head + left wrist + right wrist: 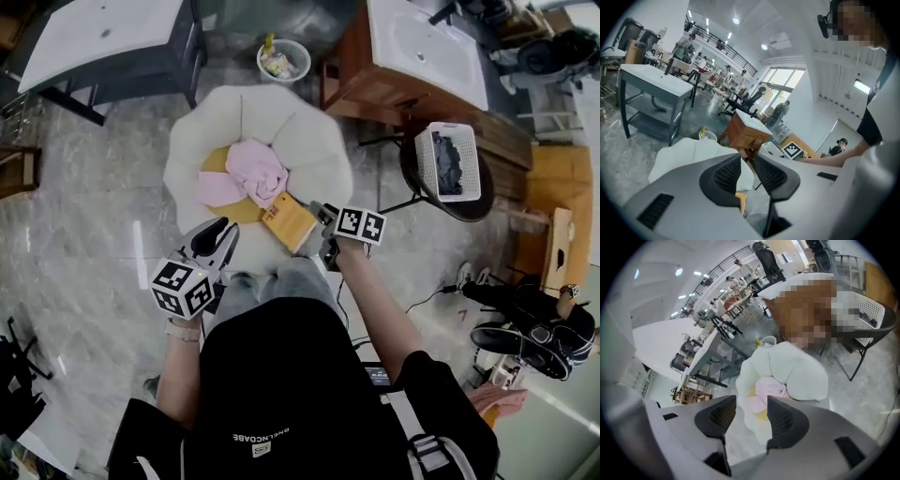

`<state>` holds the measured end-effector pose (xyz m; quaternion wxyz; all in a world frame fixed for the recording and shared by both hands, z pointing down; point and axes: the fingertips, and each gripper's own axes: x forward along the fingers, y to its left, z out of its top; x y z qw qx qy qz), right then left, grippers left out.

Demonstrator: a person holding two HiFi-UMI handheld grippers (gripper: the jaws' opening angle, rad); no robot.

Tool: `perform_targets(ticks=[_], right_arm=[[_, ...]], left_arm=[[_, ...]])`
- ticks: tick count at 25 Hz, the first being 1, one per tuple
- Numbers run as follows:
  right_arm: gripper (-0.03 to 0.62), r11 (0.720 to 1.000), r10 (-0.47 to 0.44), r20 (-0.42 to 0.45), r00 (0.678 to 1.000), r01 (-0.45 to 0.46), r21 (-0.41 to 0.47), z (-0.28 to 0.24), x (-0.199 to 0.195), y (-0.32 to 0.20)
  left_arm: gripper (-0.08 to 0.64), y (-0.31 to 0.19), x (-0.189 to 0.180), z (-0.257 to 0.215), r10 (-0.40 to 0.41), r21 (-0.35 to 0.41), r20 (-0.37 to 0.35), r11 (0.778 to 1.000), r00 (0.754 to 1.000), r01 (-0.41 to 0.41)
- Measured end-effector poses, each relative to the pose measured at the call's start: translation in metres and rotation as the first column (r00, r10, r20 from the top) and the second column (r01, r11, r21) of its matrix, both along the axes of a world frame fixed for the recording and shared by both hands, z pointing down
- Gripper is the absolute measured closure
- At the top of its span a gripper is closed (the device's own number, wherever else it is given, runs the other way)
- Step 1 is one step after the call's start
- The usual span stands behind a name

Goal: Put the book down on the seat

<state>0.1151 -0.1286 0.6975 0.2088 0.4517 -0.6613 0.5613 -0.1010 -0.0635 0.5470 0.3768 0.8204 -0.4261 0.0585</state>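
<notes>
The book (289,221) is lying at the five o'clock rim of the puffy white seat (211,131), just below a pink cloth (255,171). The right gripper (325,225) is hovering at the book's three o'clock with its jaws apart and gripping nothing. The left gripper (214,242), at the book's eight o'clock, is also standing slightly parted and empty.

The book is looking thin, stiff and light, with a cover likely slick. I would pinch its near edge, since the soft rim may be letting it slide.

The head view is showing the whole cover. The left gripper view is catching only an orange sliver (740,201), and the right gripper view is showing none.
</notes>
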Motion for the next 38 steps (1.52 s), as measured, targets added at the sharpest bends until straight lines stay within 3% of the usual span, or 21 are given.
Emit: perform_targets(ticks=[9, 17, 20, 27, 32, 38], right_arm=[[0.374, 0.990, 0.024, 0.184, 0.983, -0.050, 0.134, -0.105, 0.008, 0.005], [0.402, 0.927, 0.017, 0.253, 0.967, -0.110, 0.359, -0.197, 0.020, 0.006], [0.414, 0.882, -0.012, 0.249, 0.968, -0.107, 0.458, -0.230, 0.023, 0.012], [0.437, 0.737, -0.063, 0.160, 0.985, -0.062, 0.673, -0.294, 0.045, 0.026], [0.453, 0.646, -0.040, 0.145, 0.989, -0.085, 0.759, -0.322, 0.065, 0.038], [0.454, 0.556, 0.034, 0.143, 0.989, -0.138, 0.819, -0.343, 0.099, 0.052]], left_arm=[[0.472, -0.035, 0.048, -0.044, 0.119, 0.080, -0.054, 0.990, 0.991, -0.115], [0.472, -0.054, 0.098, -0.091, 0.239, 0.176, -0.057, 0.958, 0.969, -0.226], [0.472, -0.053, 0.113, -0.107, 0.286, 0.203, -0.057, 0.941, 0.957, -0.269], [0.472, -0.051, 0.151, -0.149, 0.378, 0.308, -0.021, 0.883, 0.926, -0.353], [0.472, -0.047, 0.175, -0.171, 0.427, 0.366, 0.007, 0.840, 0.904, -0.400], [0.472, -0.046, 0.197, -0.180, 0.464, 0.388, 0.013, 0.814, 0.886, -0.432]])
